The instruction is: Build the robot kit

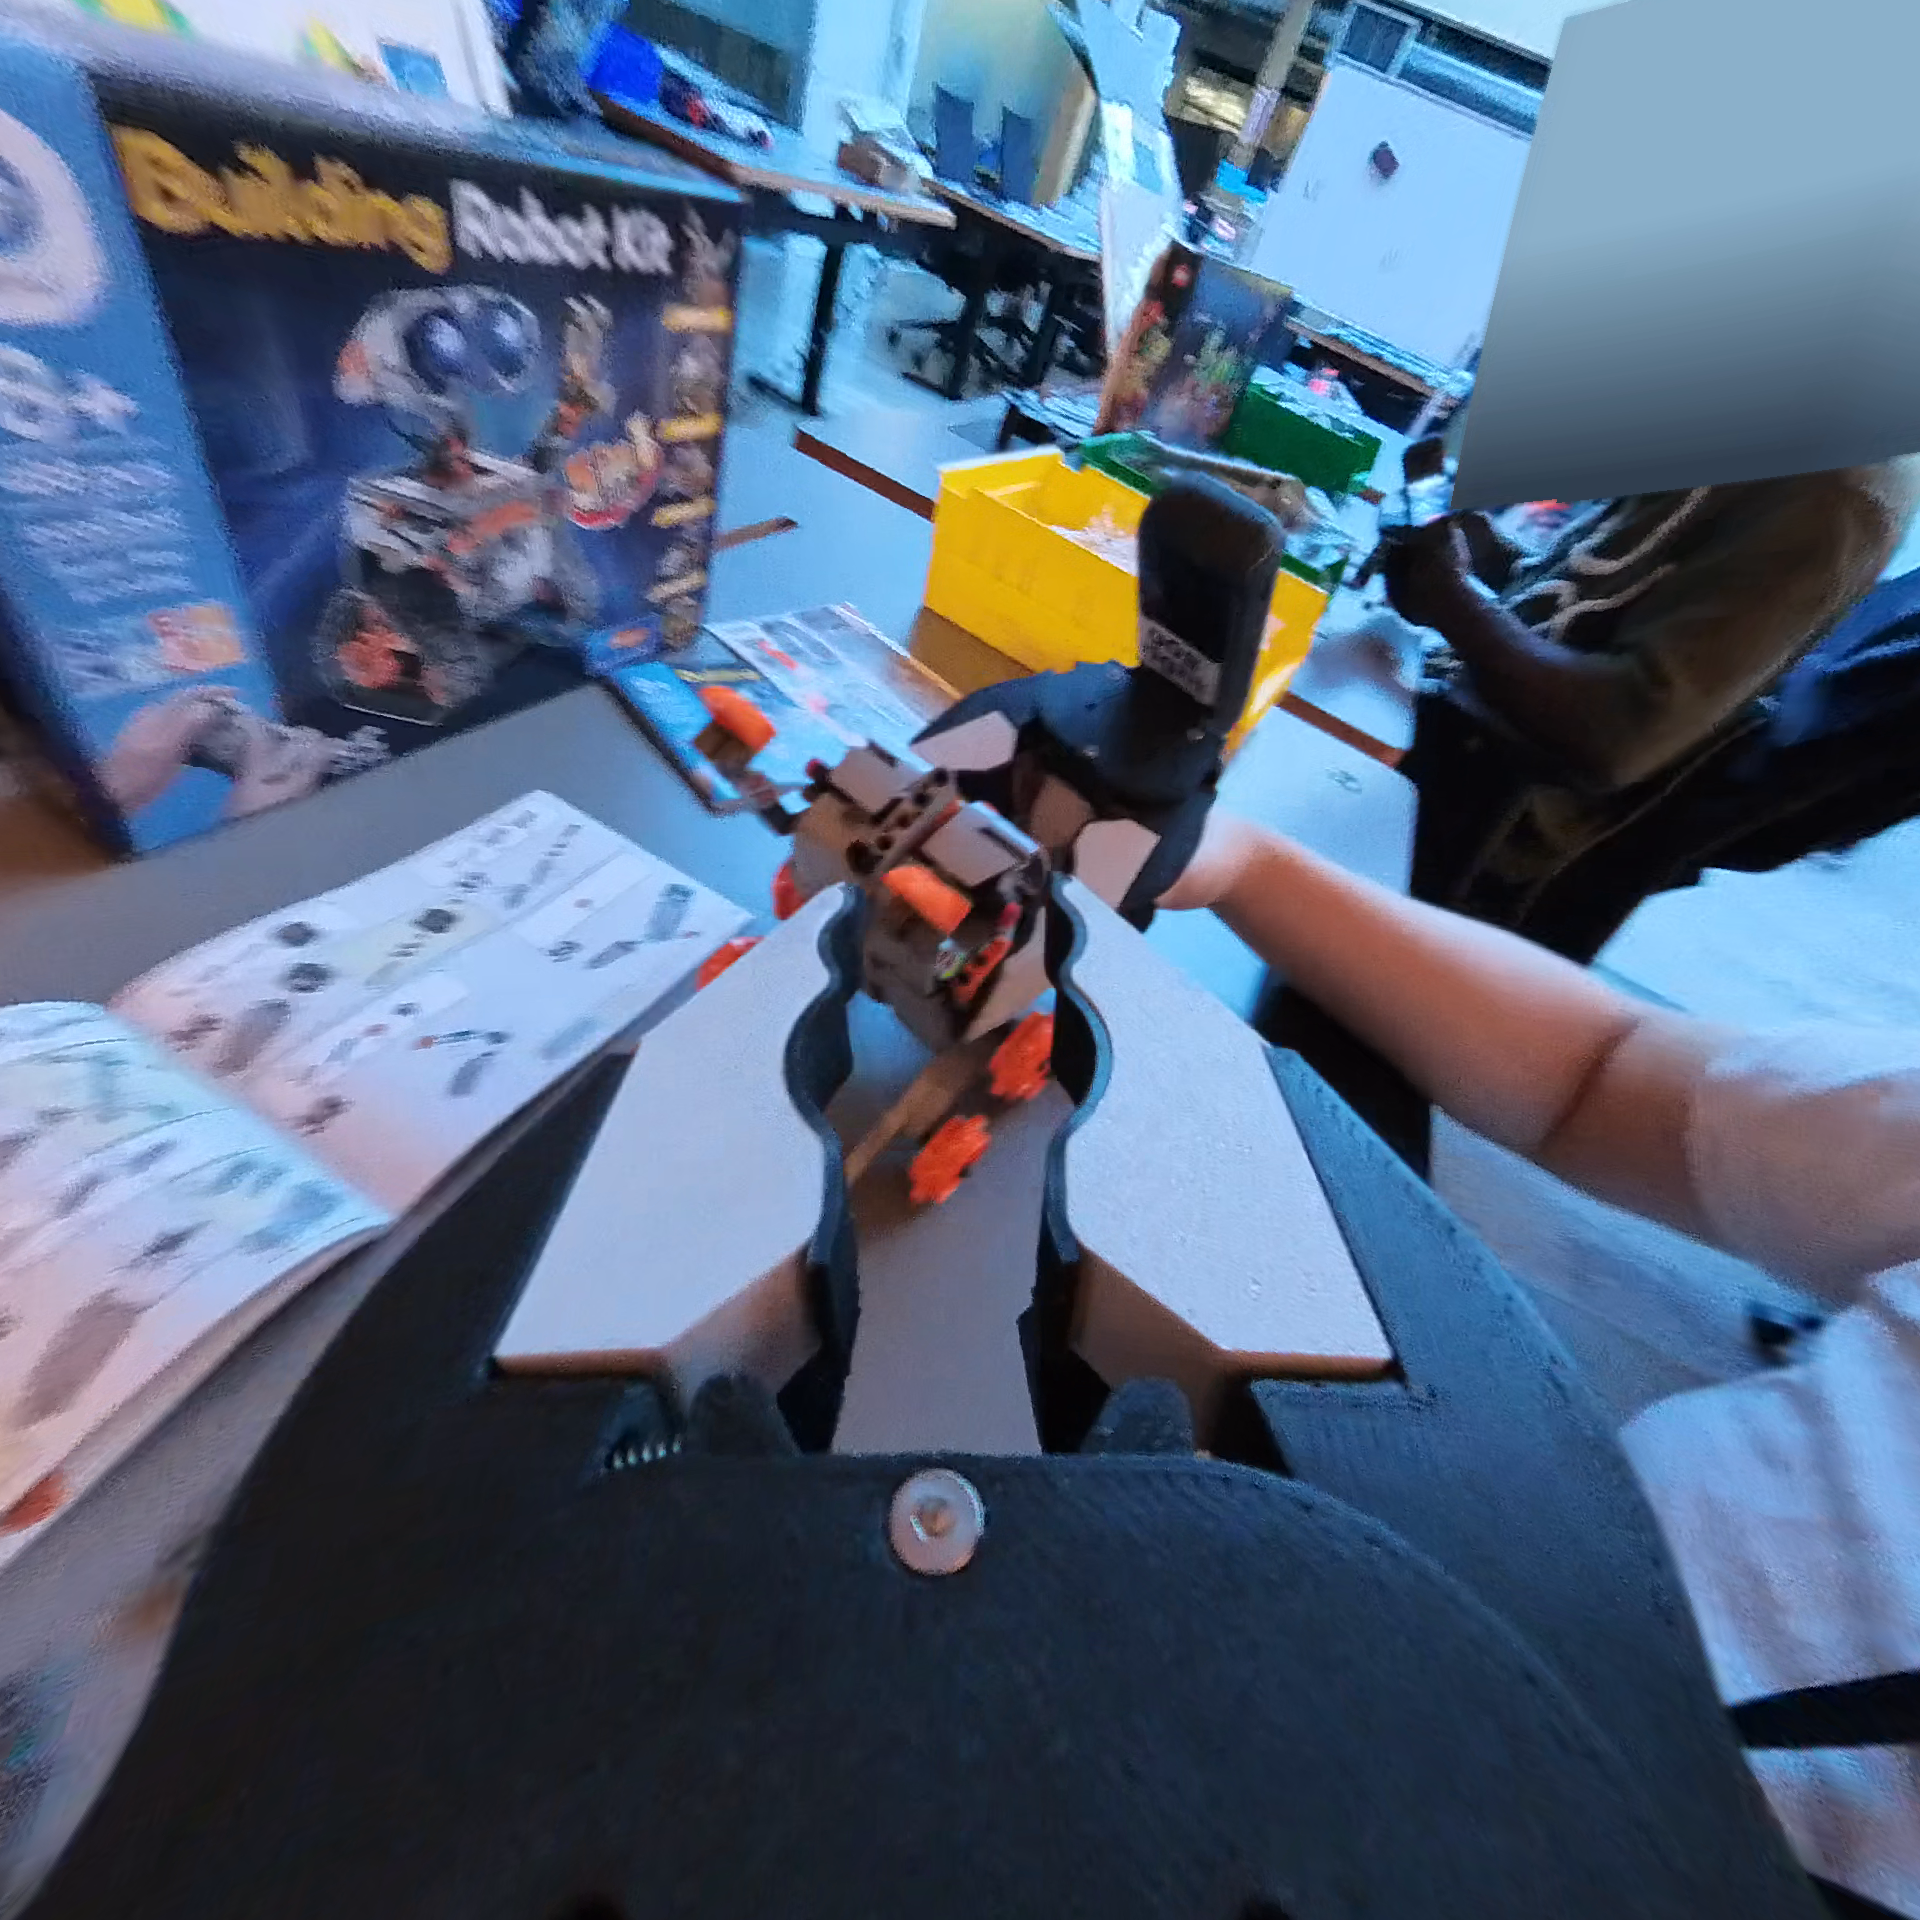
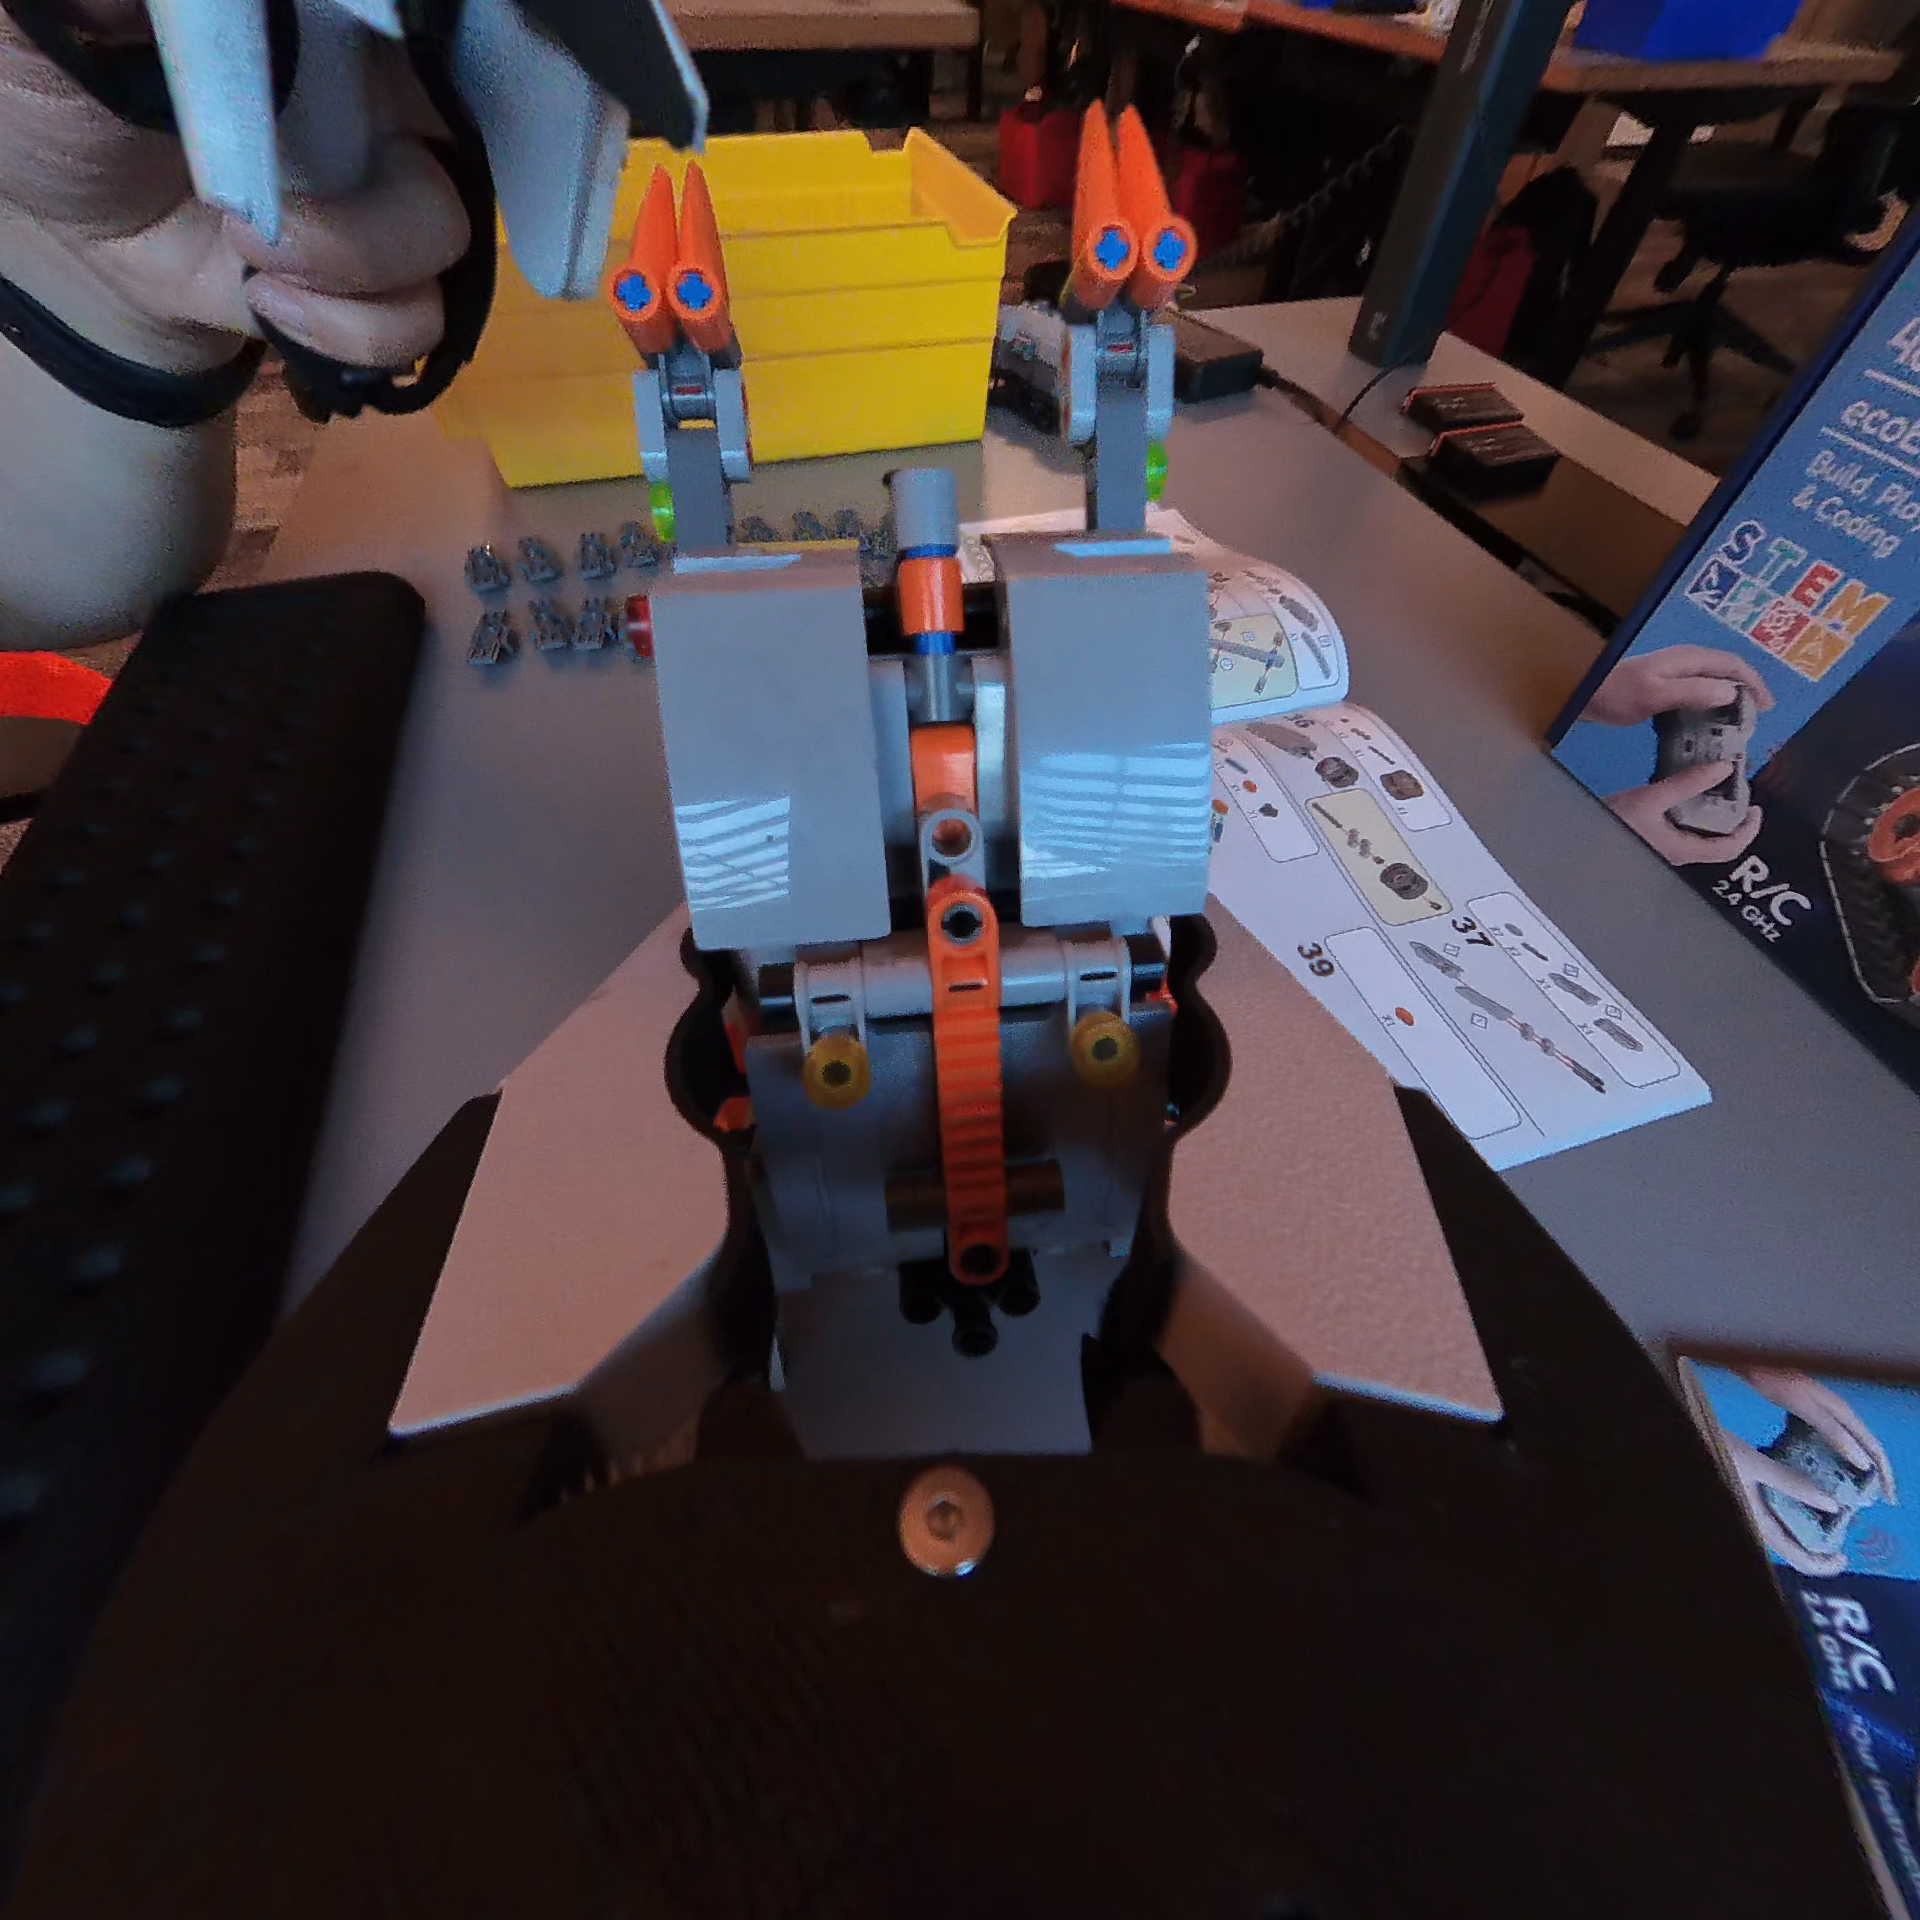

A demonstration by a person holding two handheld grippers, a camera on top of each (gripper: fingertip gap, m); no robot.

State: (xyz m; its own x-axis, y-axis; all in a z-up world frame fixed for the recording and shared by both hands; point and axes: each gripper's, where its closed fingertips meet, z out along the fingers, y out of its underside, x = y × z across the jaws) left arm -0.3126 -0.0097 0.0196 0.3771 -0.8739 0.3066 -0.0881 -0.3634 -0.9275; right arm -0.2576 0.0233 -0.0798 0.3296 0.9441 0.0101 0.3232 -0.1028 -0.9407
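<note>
Brick-built toy robot [image 2: 935,894], grey with orange parts, is clamped at its lower body between the two fingers of the right gripper [image 2: 940,1049]; the jaws stand moderately apart and press its sides at 9 and 3 o'clock in the right wrist view. Its long axis runs from 6 towards 12 o'clock there, away from the camera, and two thin arms tipped with orange claws [image 2: 675,260] rise at the far end, pointing to 12 o'clock. An orange toothed bar [image 2: 968,1081] lies along the middle of its near face. In the left wrist view the same toy [image 1: 914,873] sits just beyond the tips of the left gripper [image 1: 951,914], tilted, with its upper end leaning towards 10 o'clock. The left jaws are partly open; the tips flank the toy's lower part, but whether they press on it cannot be told through the blur. At 1 o'clock from the toy in this view the other gripper [image 1: 1081,790] holds it, with a bare forearm [image 1: 1475,1039] behind. On the grey table [image 2: 499,831] lie an open instruction booklet [image 1: 343,997] at 9 o'clock, a large blue box [image 1: 416,436] at 10 o'clock, and a yellow bin [image 1: 1060,561] at 1 o'clock. In the right wrist view small grey parts [image 2: 551,592] lie in rows at 10 o'clock of the toy.
</note>
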